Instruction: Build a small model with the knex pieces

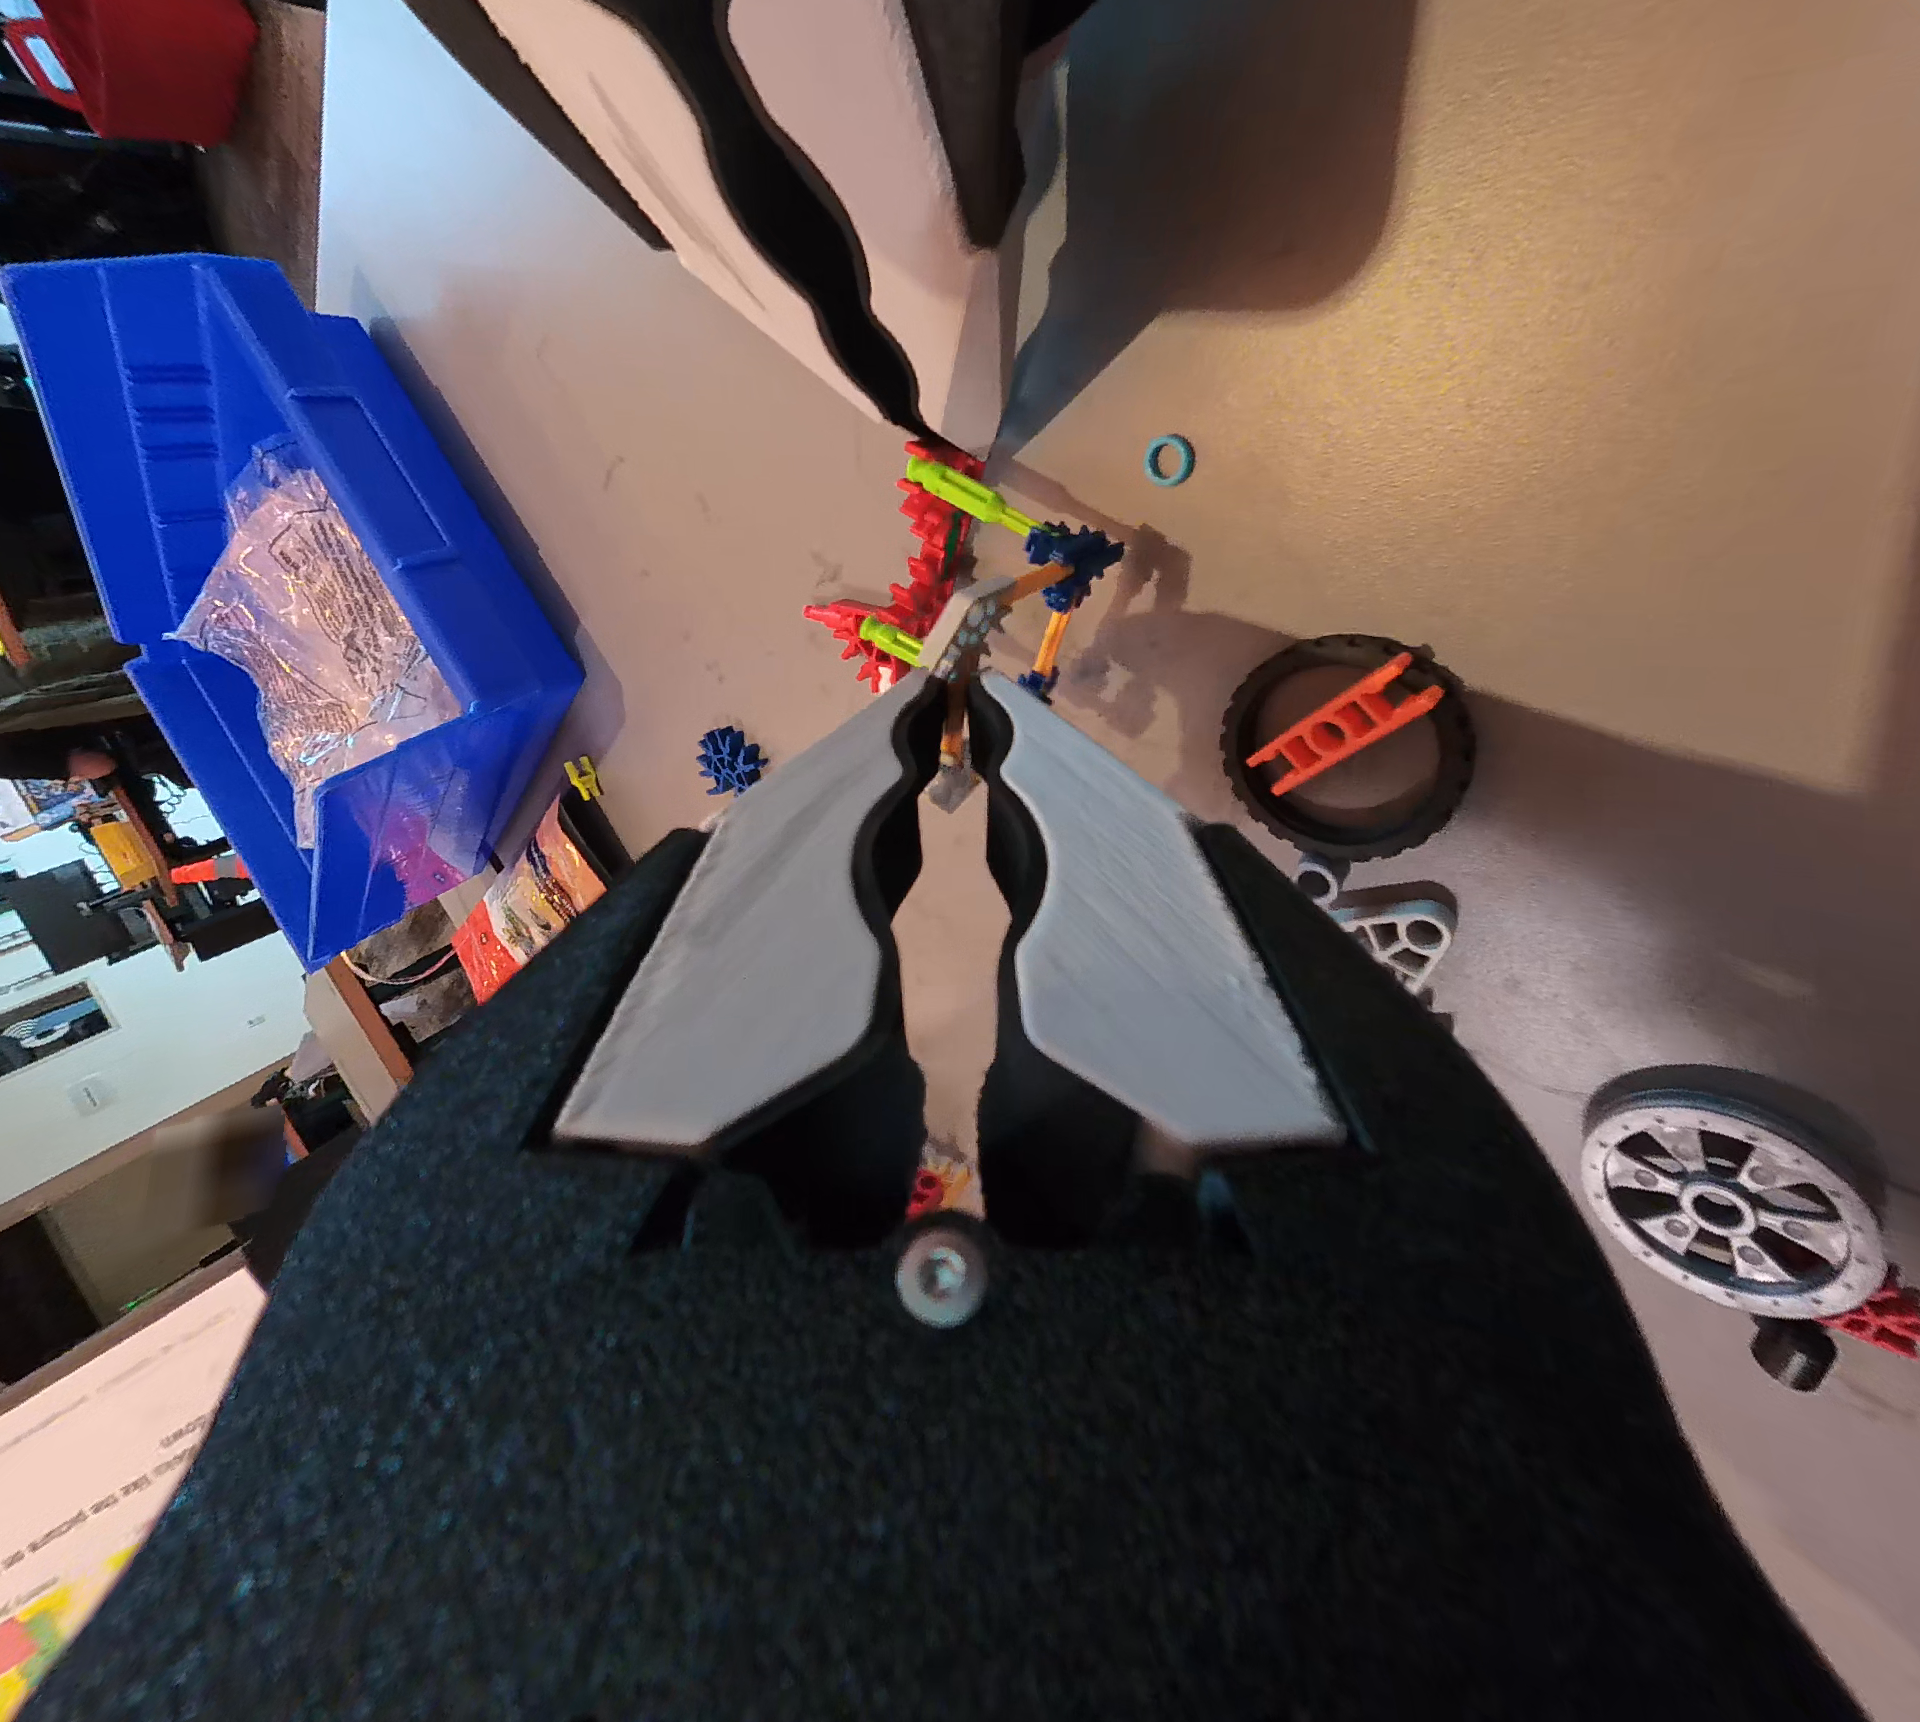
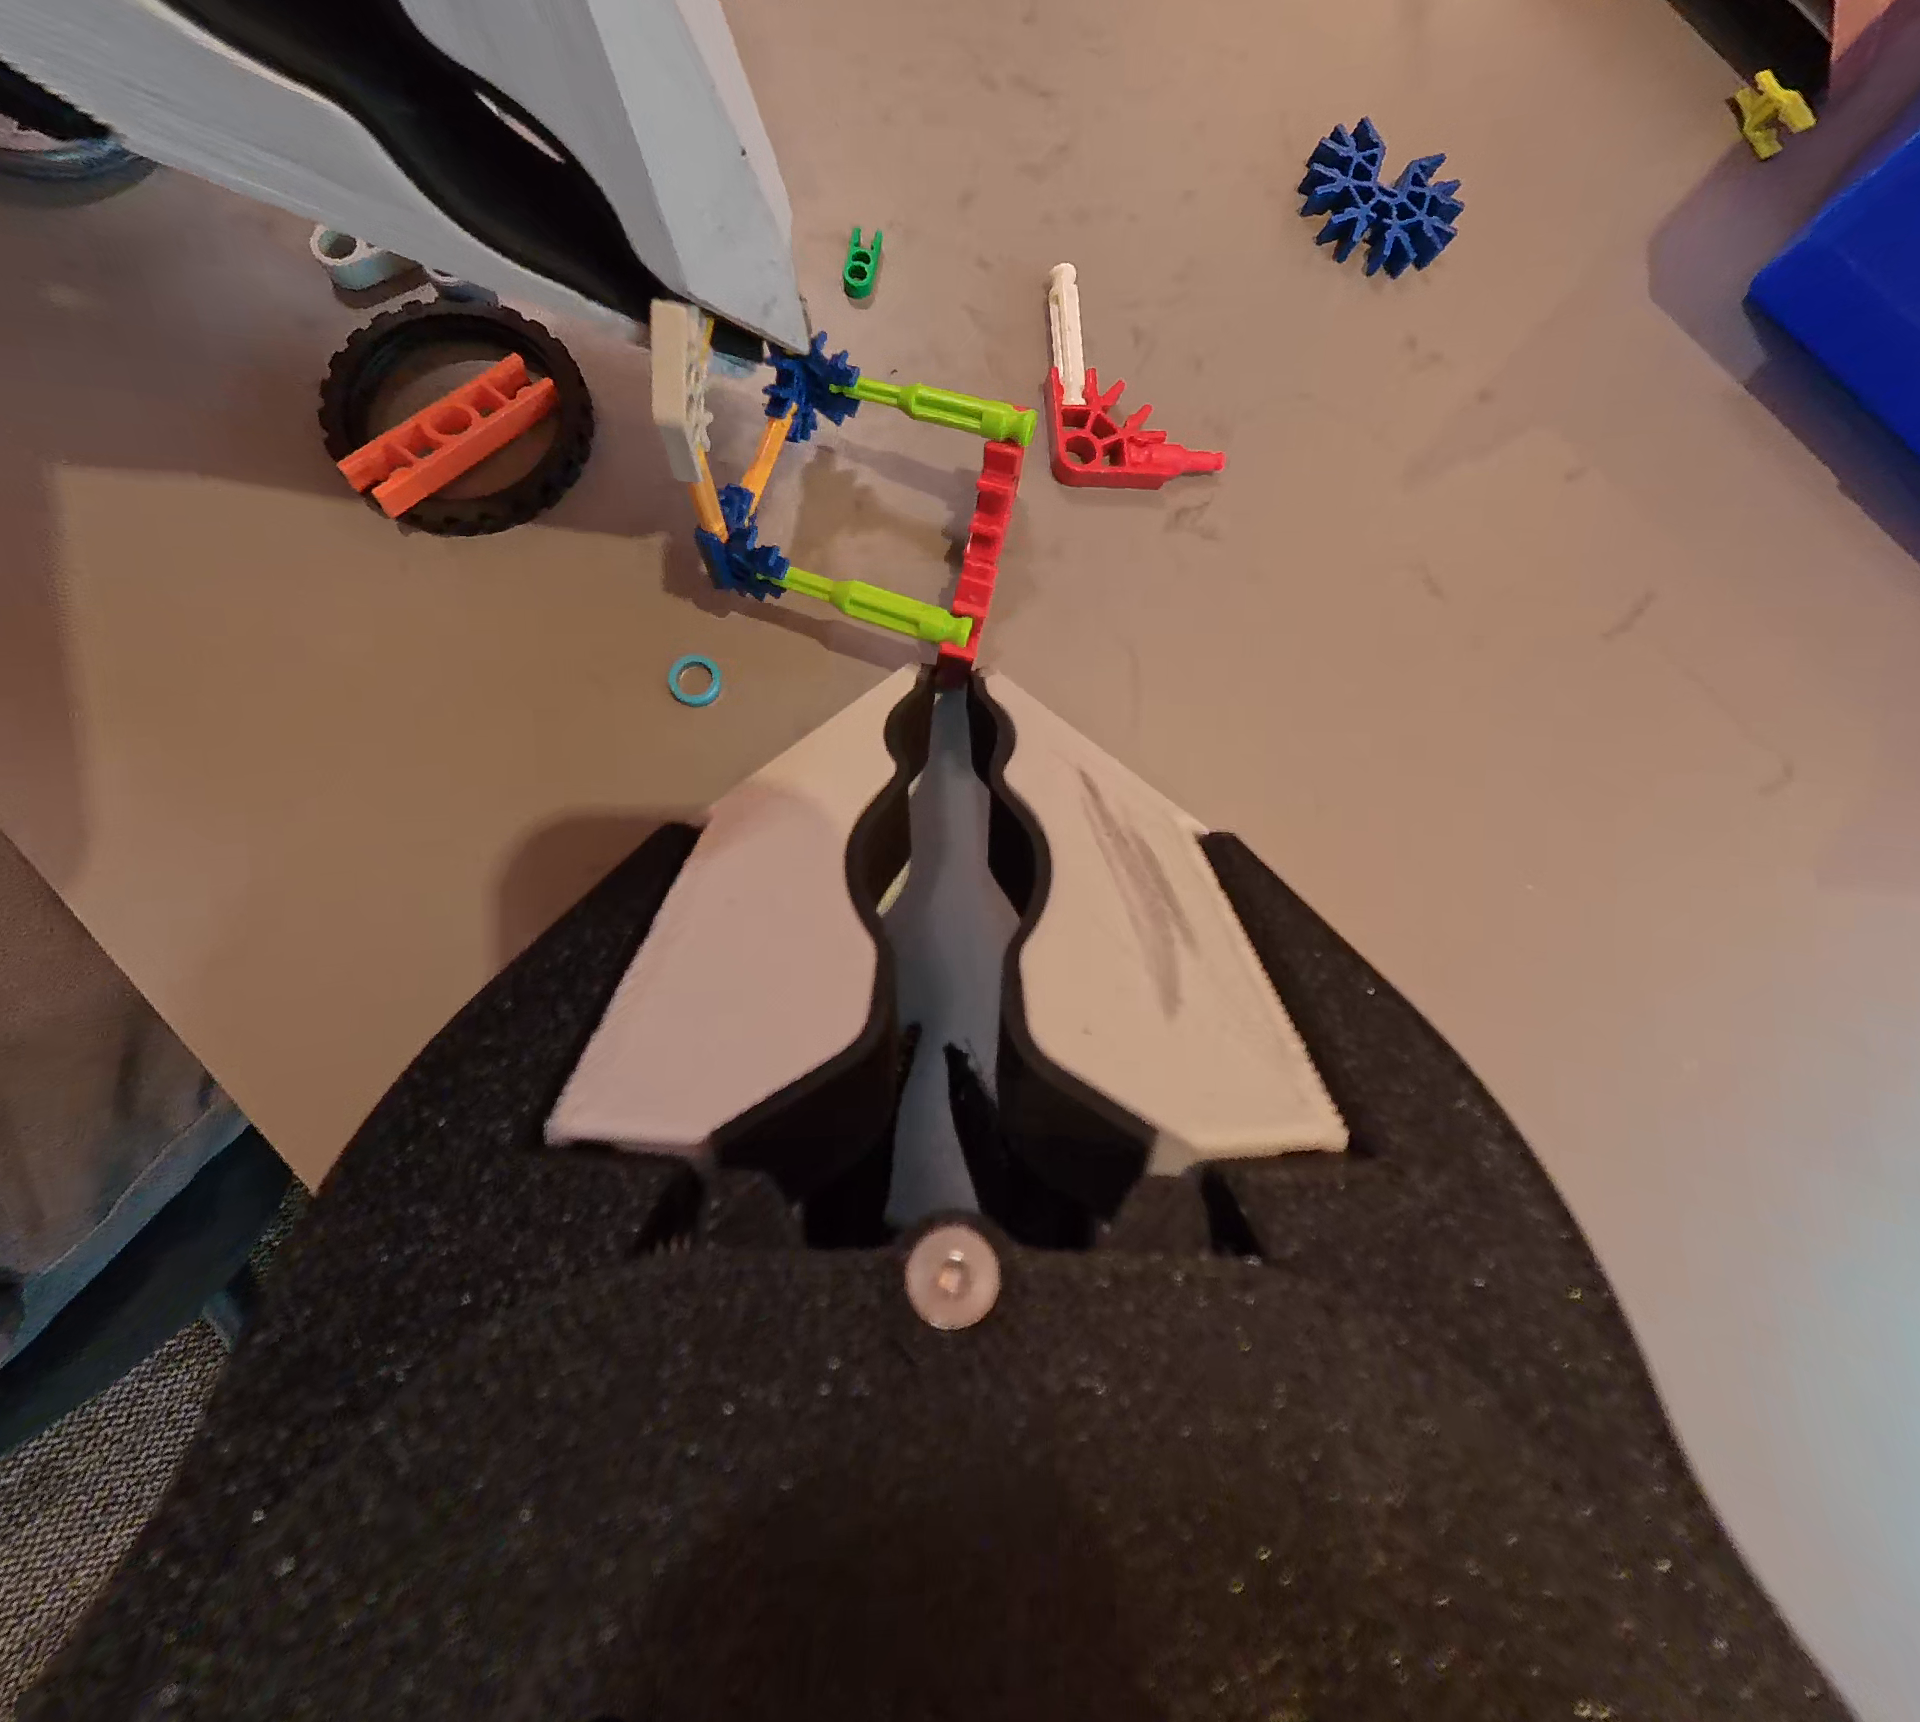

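Note:
A small toy frame of two blue connectors (image 2: 810, 386), two lime rods (image 2: 935, 410), a red connector strip (image 2: 985, 545) and orange rods (image 2: 771, 448) rests on the grey table (image 2: 1351, 633). My right gripper (image 2: 951, 675) is shut on the near end of the red strip. My left gripper (image 1: 948, 693) is shut on an orange rod (image 1: 953, 730) that carries a light grey connector (image 1: 971, 623). In the right wrist view the left gripper (image 2: 727, 327) comes in from the top left. In the left wrist view the right gripper (image 1: 951, 431) comes in from the top onto the red strip (image 1: 935, 519).
A black tyre (image 2: 457, 420) with an orange piece inside and a teal ring (image 2: 694, 680) lie beside the frame. A red corner connector (image 2: 1112, 446) with a white rod, a green clip (image 2: 862, 262) and a loose blue connector (image 2: 1380, 199) lie beyond. A blue bin (image 1: 156, 446) and a spoked wheel (image 1: 1730, 1205) stand off to the sides. Left tips to right tips: about 6 cm.

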